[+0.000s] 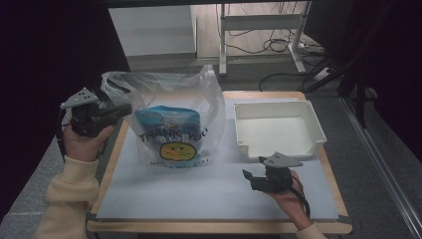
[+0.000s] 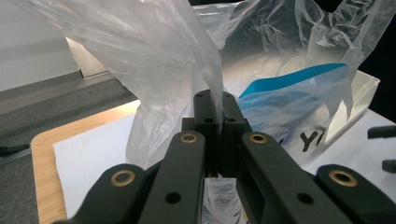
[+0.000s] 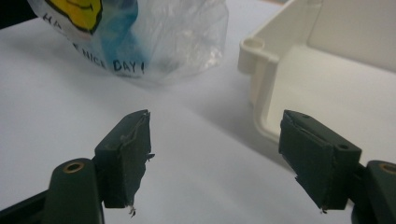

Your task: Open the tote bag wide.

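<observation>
A clear plastic bag (image 1: pixel 171 119) printed "THANK YOU" with a yellow smiley stands on the white table mat (image 1: pixel 209 194), and a blue packet (image 1: pixel 168 118) sits inside it. My left gripper (image 1: pixel 124 110) is at the bag's left side, shut on its left handle. In the left gripper view the two pads (image 2: pixel 205 112) pinch the thin film of the bag (image 2: pixel 154 60), with the blue packet (image 2: pixel 289 93) beyond. My right gripper (image 1: pixel 249 180) hovers open over the mat, right of the bag and just in front of the tray. Nothing lies between its pads (image 3: pixel 128 149).
A shallow cream tray (image 1: pixel 278 128) sits at the back right of the mat; its corner (image 3: pixel 261 60) is near my right gripper. The wooden table edge (image 1: pixel 112 159) frames the mat. Desk legs and cables lie on the floor behind.
</observation>
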{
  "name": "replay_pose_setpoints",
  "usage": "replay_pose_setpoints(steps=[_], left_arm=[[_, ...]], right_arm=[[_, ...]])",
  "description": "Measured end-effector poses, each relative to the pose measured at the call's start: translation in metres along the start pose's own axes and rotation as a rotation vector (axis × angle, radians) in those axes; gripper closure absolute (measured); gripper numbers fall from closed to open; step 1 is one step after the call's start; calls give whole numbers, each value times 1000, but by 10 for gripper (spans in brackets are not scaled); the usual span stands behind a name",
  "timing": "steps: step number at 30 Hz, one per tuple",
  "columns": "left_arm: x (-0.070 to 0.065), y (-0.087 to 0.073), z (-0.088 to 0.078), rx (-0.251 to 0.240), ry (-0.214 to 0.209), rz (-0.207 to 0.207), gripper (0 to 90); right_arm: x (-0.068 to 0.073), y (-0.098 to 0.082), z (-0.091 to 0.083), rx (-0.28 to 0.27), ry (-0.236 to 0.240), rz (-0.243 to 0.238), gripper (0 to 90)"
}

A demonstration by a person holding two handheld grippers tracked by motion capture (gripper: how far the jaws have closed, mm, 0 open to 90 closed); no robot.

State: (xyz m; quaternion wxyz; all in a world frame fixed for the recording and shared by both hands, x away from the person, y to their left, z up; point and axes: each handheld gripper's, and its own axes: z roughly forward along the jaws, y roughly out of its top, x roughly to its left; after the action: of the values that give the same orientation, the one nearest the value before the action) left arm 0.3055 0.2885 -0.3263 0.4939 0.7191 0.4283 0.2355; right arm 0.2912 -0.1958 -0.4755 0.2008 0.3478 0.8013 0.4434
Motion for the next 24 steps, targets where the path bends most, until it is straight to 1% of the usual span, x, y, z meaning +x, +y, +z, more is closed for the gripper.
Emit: replay_pose_setpoints(steps=[2, 5, 8, 11, 13, 18, 24], left_arm=[[1, 0, -1, 1, 4, 1, 898], [2, -1, -1, -3, 0, -2, 897], [2, 0, -1, -7, -7, -3, 897], [1, 0, 0, -6, -9, -4, 897], [1, 0, 0, -6, -11, -4, 897], [2, 1, 0, -8, -15, -9, 897], [5, 1, -2, -16, -14, -21, 897]], right_arm=[[-1, 9, -2, -18, 11, 5, 260], [-4, 23, -5, -46, 10, -6, 262], [-6, 36, -8, -61, 6, -16, 262], [-11, 47, -9, -85, 17, -5, 272], [-12, 53, -9, -96, 21, -9, 275], [-12, 64, -9, -104, 26, -10, 278], [-12, 77, -9, -112, 32, -28, 279]])
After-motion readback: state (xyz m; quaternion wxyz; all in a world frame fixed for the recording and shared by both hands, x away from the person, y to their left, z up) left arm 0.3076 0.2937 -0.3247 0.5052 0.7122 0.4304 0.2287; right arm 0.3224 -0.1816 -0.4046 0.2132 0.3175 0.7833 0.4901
